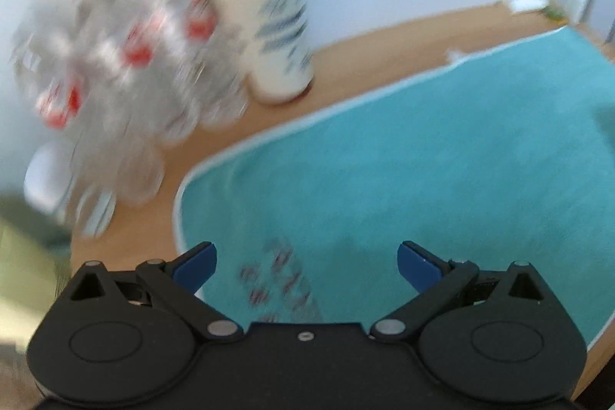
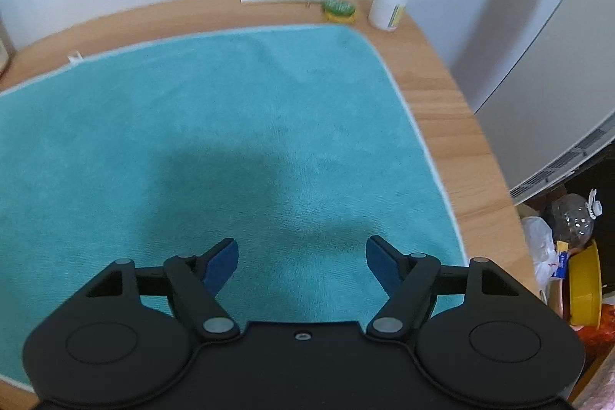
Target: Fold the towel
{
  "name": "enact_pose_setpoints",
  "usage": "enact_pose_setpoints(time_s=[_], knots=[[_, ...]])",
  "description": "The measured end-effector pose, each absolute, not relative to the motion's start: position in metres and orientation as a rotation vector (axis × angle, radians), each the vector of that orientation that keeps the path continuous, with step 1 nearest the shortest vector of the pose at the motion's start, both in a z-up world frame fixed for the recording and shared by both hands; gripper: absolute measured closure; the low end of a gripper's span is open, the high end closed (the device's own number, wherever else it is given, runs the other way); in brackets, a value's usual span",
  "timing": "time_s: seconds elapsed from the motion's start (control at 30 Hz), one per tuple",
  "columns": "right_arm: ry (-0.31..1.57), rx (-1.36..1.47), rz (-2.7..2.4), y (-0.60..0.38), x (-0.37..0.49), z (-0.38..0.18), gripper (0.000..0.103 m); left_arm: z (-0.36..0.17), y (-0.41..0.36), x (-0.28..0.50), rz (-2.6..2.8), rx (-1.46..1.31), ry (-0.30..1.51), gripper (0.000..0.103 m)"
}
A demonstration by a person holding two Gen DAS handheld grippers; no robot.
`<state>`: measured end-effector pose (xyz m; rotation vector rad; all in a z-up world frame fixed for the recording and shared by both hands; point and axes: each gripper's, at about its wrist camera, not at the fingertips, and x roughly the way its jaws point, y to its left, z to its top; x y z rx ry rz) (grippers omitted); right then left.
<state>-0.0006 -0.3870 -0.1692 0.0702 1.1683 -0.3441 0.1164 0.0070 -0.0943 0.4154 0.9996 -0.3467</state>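
Mounted on each tool, looking steeply down along its fingers, close above the desk (image 2: 453, 125). Left view over the towel (image 1: 384, 160) at its left corner; right view over its right edge. Shared: the towel's middle and far hem.

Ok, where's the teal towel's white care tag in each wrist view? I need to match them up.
Left wrist: the white tag sticks out from the far hem of the teal towel, right of centre, upper part.
Right wrist: the tag shows on the far hem at upper left.
Shared landmark: the green scrubber, at far right in the left view.
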Motion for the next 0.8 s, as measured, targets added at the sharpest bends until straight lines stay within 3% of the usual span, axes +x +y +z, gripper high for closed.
enact_pose_setpoints(time_s=[0.13, 0.37, 0.8], knots=[[1.151, 0.067, -0.359, -0.386, -0.022, -0.148, 0.025, -0.079, -0.022, 0.125, -0.396, 0.441, 0.943, 0.001], [1.170, 0.074, -0.270, -0.392, -0.031, -0.148, 0.025, -0.093, -0.042, 0.121, -0.306, 0.480, 0.995, 0.001], [1.088, -0.106, 0.307, -0.319, 0.076, -0.132, 0.026, -0.110, 0.050, 0.048, 0.104, 0.187, 1.167, 0.001]])
